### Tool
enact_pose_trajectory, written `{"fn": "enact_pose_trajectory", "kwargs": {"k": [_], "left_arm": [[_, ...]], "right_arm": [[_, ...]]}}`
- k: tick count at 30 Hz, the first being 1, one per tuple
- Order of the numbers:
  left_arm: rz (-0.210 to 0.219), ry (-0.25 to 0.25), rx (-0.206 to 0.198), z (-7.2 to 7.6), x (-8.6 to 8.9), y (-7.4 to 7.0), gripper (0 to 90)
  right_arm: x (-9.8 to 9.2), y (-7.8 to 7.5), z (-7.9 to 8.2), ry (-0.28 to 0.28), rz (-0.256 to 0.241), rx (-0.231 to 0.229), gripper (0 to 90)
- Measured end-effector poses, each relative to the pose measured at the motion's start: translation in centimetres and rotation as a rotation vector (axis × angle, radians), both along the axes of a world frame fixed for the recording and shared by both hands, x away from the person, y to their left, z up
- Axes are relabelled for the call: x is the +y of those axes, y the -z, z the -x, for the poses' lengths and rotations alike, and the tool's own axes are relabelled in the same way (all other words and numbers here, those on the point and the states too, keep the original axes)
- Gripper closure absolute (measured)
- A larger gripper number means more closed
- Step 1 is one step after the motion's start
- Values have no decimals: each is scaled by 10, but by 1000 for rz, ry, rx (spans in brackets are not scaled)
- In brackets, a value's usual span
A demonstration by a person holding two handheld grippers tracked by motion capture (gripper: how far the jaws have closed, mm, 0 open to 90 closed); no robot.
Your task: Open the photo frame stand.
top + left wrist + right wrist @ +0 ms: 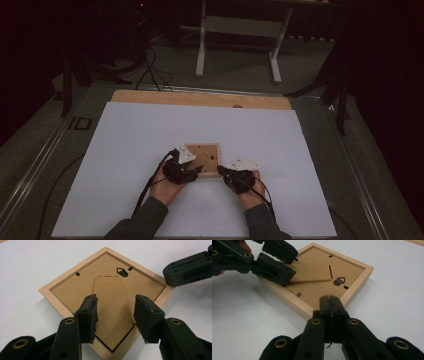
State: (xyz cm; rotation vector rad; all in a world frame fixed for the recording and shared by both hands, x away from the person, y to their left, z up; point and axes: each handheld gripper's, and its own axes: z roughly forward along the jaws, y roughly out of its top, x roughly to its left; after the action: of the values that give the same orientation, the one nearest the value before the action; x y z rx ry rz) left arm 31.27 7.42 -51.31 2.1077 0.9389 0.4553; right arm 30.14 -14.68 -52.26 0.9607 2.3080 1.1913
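Note:
A light wooden picture frame (pixel 206 159) lies face down on the white board (pixel 150 130). Its brown back (pixel 75 287) carries a black hanger hook (pixel 122 271) and a fold-out stand flap (pixel 112 297). My left gripper (pixel 115 312) is open, one jaw on each side of the flap, over the frame's near corner. In the right gripper view the flap's (pixel 312 280) free end is lifted off the back, with the left gripper (pixel 279 261) around it. My right gripper (pixel 330 301) is shut with nothing between its jaws, its tip at the frame's wooden rim (pixel 352 287).
The white board covers a wooden tabletop whose far edge (pixel 200 98) shows. Beyond it stand a white desk frame (pixel 240 30), dark stand legs (pixel 340 95) and floor cables (pixel 155 70). The person's sleeves (pixel 145 220) enter at the bottom.

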Motion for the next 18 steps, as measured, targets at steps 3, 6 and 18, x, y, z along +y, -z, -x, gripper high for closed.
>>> {"fn": "enact_pose_trajectory", "kwargs": {"k": [3, 6, 18], "left_arm": [[-1, -2, 3, -1, -1, 0, 516], [-11, -2, 0, -1, -1, 0, 508], [-37, -12, 12, -3, -2, 3, 483]], "right_arm": [[0, 0, 0, -1, 1, -1, 896], [0, 0, 0, -1, 0, -1, 895], [-1, 0, 0, -5, -2, 1, 895]]}}
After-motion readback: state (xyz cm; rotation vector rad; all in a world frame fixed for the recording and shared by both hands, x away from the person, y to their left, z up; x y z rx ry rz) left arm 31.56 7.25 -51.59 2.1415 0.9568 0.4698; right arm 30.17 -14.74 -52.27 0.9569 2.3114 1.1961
